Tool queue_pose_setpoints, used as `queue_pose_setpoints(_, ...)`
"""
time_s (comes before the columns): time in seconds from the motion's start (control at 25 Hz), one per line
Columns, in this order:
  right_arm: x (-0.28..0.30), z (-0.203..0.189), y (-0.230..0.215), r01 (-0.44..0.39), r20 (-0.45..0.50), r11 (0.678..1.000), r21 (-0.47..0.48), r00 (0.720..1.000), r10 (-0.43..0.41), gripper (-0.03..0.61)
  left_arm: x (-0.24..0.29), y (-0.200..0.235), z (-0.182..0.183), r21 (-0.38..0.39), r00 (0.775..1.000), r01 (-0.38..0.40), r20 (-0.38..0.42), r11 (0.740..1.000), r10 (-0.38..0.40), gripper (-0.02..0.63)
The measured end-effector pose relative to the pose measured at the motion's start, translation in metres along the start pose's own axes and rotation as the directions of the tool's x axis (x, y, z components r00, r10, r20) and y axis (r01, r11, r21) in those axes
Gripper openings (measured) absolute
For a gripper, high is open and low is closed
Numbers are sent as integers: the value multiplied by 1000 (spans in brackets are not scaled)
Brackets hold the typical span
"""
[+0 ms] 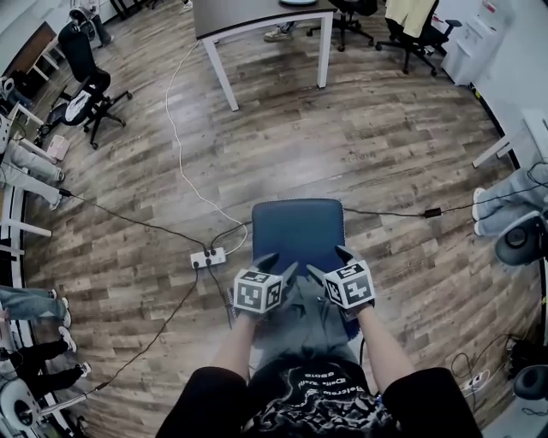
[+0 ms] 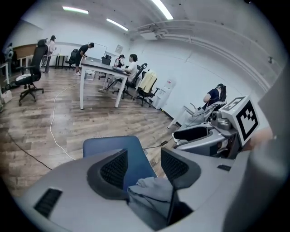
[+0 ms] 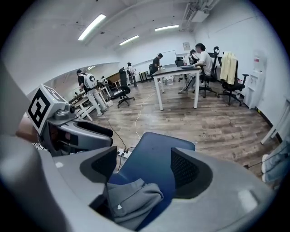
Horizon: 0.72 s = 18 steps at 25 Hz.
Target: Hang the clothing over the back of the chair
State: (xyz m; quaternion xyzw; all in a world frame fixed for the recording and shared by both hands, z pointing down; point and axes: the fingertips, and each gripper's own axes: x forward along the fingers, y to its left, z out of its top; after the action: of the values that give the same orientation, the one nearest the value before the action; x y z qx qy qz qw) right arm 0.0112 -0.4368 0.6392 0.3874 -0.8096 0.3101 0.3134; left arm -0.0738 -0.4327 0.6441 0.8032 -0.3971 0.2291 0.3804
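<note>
The chair's blue seat [image 1: 298, 233] lies just in front of me on the wood floor. Grey clothing [image 1: 306, 318] is draped below it, at the near end of the chair, between my forearms. My left gripper [image 1: 272, 263] and right gripper [image 1: 330, 263] hover side by side over the top of the cloth. In the left gripper view the left gripper [image 2: 144, 170] has its jaws apart, with a fold of the clothing [image 2: 152, 192] low in the throat and the seat [image 2: 113, 145] beyond. The right gripper [image 3: 144, 170] is likewise open above the clothing [image 3: 131, 199] and seat [image 3: 156, 152].
A power strip [image 1: 208, 257] with cables lies on the floor left of the chair. A white table [image 1: 257, 21] stands ahead, with black office chairs [image 1: 86, 90] at the left and back. People's legs show at the left edge [image 1: 30, 304] and right edge [image 1: 505, 205].
</note>
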Motion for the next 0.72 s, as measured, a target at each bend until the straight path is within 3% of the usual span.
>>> queue_pose_setpoints(0.24, -30, 24, 9, 21, 114, 1000, -15, 993, -19, 367, -23, -15, 19, -49, 996, -15, 91, 999, 20, 216)
queue_pose_setpoints(0.52, -65, 59, 17, 69, 239, 995, -73, 970, -50, 367, -46, -38, 44, 29, 982, -47, 185, 998, 41, 216)
queue_pose_setpoints(0.72, -92, 67, 25, 81, 313, 992, -93, 949, -48, 366, -71, -53, 59, 49, 950, -102, 300, 994, 83, 216)
